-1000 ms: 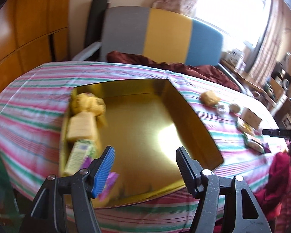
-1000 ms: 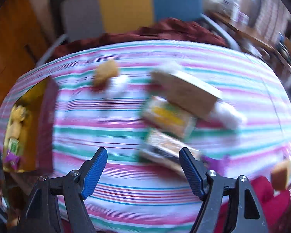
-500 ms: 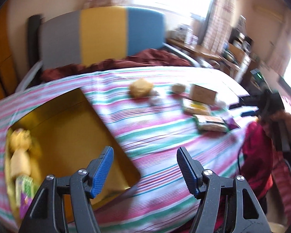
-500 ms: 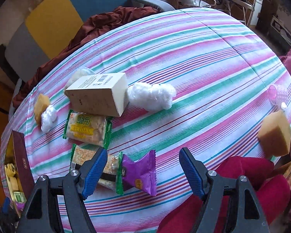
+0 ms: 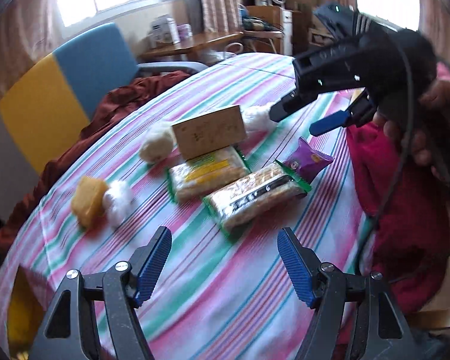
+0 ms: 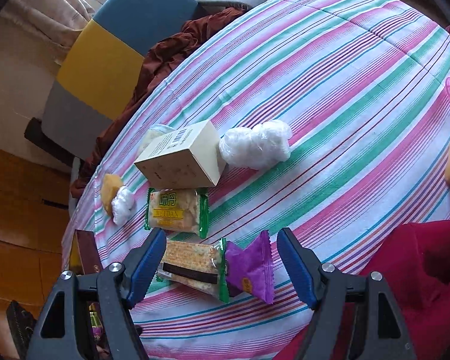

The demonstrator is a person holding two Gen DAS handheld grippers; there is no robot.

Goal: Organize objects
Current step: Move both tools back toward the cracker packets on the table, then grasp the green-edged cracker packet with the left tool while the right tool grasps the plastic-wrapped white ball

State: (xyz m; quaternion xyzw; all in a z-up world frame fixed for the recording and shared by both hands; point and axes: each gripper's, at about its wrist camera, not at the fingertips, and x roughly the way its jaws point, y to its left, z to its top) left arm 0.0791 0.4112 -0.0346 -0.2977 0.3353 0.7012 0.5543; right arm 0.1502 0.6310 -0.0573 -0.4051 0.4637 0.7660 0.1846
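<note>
Purple foil snack sachet (image 6: 250,270) is seen near the counter's (image 6: 345,96) front edge, touching the green-edged cracker pack (image 6: 195,265), both framed betw. the wide-apart jaws of the right hand-held gripper (image 6: 222,262). Judged light, soft, crinkly, slippery; best pinched across its puffed middle, not the crimped ends. Left hand-held gripper (image 5: 225,265) hangs empty w/ jaws apart. Box (image 6: 180,157) and Weidan pack (image 6: 177,211) lie further in.
</note>
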